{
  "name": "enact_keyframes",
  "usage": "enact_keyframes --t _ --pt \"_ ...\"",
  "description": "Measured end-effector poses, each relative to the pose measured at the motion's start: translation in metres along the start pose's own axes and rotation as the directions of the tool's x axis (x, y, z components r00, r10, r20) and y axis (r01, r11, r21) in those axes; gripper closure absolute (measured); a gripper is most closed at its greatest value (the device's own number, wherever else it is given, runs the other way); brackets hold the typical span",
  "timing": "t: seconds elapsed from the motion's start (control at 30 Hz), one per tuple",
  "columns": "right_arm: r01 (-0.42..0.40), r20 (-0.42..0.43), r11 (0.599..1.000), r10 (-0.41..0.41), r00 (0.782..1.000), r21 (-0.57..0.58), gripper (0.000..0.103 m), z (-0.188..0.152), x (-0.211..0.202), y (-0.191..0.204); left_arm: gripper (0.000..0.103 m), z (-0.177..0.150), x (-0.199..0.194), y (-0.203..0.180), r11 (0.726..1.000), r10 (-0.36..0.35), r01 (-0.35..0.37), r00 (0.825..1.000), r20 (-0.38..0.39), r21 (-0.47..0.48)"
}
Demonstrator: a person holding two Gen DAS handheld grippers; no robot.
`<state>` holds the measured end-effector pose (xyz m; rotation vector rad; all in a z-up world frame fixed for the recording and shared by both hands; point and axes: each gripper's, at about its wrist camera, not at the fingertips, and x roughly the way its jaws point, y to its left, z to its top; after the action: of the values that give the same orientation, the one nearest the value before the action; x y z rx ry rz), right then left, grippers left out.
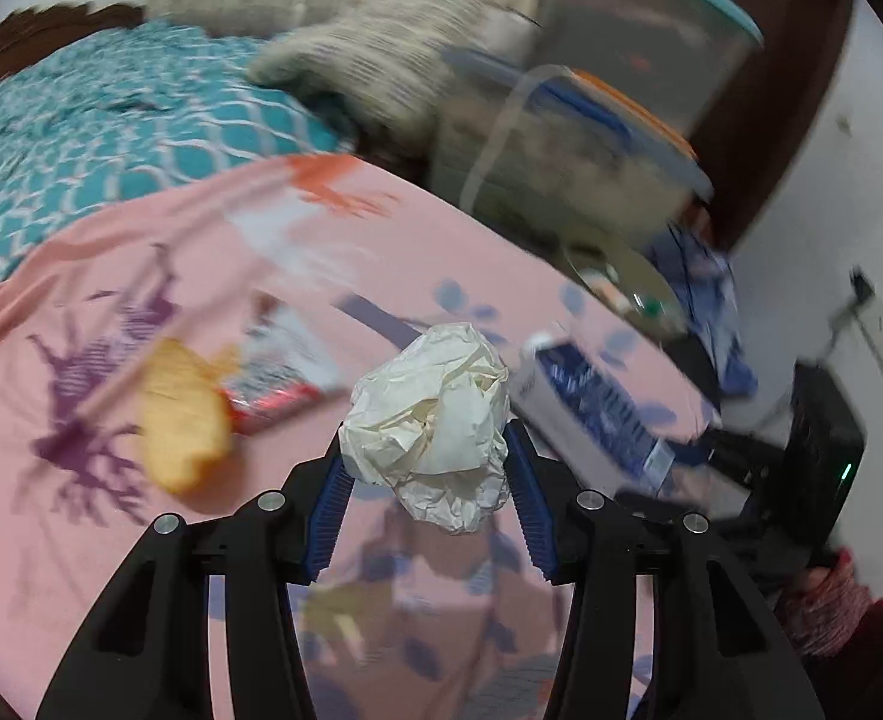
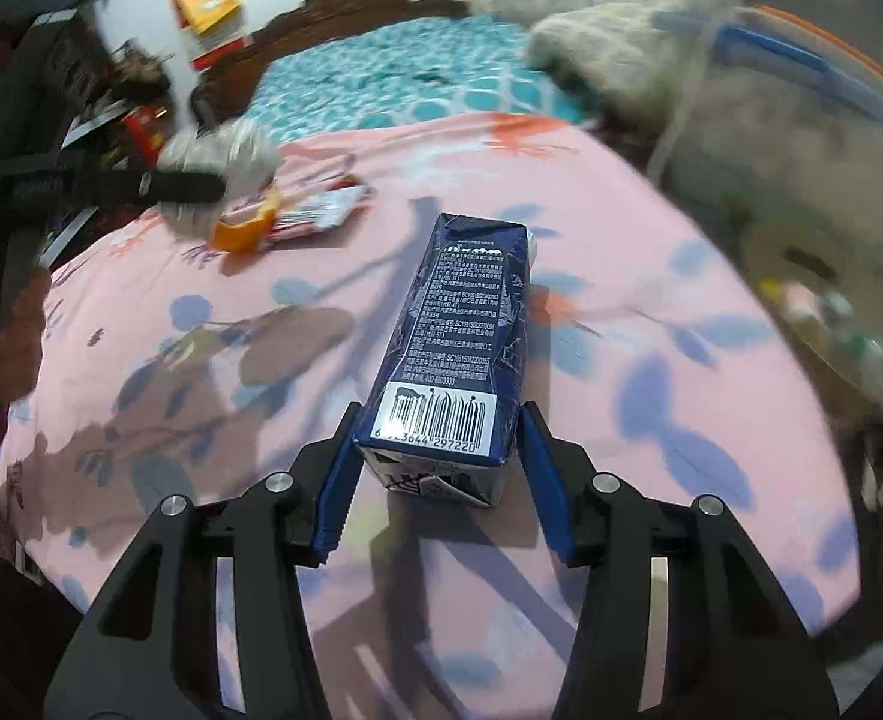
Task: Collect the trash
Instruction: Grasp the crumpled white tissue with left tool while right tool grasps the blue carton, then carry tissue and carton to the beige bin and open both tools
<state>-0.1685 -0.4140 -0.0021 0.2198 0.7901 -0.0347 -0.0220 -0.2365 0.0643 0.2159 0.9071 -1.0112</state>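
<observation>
1. A crumpled ball of white paper [image 1: 432, 426] sits clamped between the blue pads [image 1: 333, 498] of the left gripper [image 1: 426, 450], lifted clear of the pink floral bedsheet [image 1: 141, 540] beneath it.
2. A dark blue drink carton [image 2: 459, 348] lies lengthwise between the blue pads [image 2: 336, 492] of the right gripper [image 2: 435, 444]; the jaws are clenched on its barcode end, and the far end points away across the sheet. From the left wrist view the same carton [image 1: 591, 408] appears just right of the paper ball.
3. Still on the sheet are an orange peel-like scrap [image 1: 183, 414] and, touching it, a red and white wrapper [image 1: 285, 372]. In the right wrist view they lie near the far left edge of the sheet, beside the left gripper with its blurred paper ball.
4. Beyond the pink sheet is a teal patterned bedspread [image 1: 81, 120] with a grey-beige pillow [image 1: 375, 54] on it.
5. To the right stand clear plastic bins [image 1: 591, 138], heavily blurred, and below them a round container [image 1: 639, 294] holding small items that I cannot make out.
6. A dark wooden headboard [image 2: 345, 18] and a white wall close the scene.
</observation>
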Motion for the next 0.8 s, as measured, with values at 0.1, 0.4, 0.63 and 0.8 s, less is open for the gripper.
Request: enact_keyframes --t 0.1,0.4,0.63,0.8 --pt "0.038 0.022 0.998 -0.039 0.999 0.048 0.046 -0.010 -0.013 -0.016 0.056 -0.008 0.021 -0.018 0.999 -0.035 0.035 0.999 -0.041 0.006" --pt "0.048 0.046 0.998 -0.050 0.998 0.044 0.029 -0.009 -0.002 -0.016 0.056 -0.014 0.071 -0.041 0.999 0.003 0.002 0.990 -0.139 0.032" --pt "0.003 0.076 0.997 -0.009 0.997 0.081 0.051 -0.007 0.003 -0.032 0.058 -0.003 0.088 -0.047 0.999 -0.006 0.012 0.984 -0.178 0.032" --pt "0.018 0.165 0.980 -0.051 0.985 0.198 0.051 0.002 -0.014 -0.073 0.058 0.033 0.108 -0.073 0.996 -0.031 0.044 0.984 -0.176 0.071"
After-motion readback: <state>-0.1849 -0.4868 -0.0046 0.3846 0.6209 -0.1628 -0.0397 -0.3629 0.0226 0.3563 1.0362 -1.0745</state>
